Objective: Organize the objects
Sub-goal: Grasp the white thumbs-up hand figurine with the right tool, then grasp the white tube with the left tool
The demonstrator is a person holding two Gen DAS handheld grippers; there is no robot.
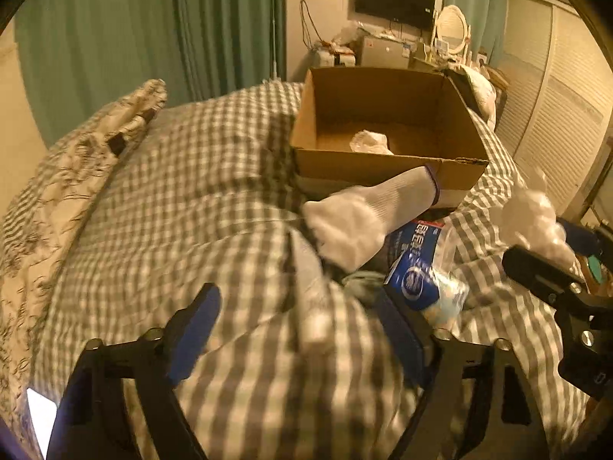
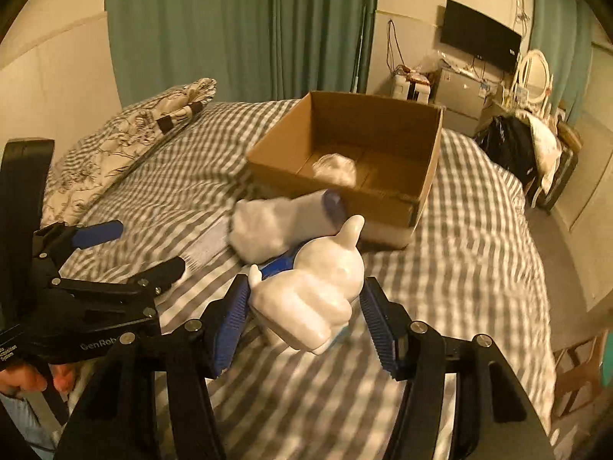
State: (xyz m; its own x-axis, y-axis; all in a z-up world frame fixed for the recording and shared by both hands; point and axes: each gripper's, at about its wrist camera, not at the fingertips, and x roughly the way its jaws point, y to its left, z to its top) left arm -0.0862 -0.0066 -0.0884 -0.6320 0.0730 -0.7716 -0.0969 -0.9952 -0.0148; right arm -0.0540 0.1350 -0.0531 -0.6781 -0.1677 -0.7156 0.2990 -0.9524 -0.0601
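An open cardboard box [image 1: 387, 170] [image 2: 421, 191] sits on the checked bed with a crumpled white item [image 1: 369, 142] [image 2: 333, 168] inside. A white glove [image 1: 367, 214] [image 2: 276, 226] lies blurred in front of the box, over a blue packet [image 1: 413, 272]. My right gripper [image 2: 302, 310] is shut on a white glossy figurine [image 2: 314, 295] above the bed. My left gripper [image 1: 302, 329] is open and empty over the bedspread, left of the packet. In the right wrist view the left gripper [image 2: 126, 249] shows at the left.
A patterned pillow [image 1: 76, 161] [image 2: 122, 142] lies at the bed's left. Green curtains hang behind. A TV [image 2: 479, 38], a mirror and cluttered furniture stand at the far wall. A wardrobe [image 1: 555, 115] is at the right.
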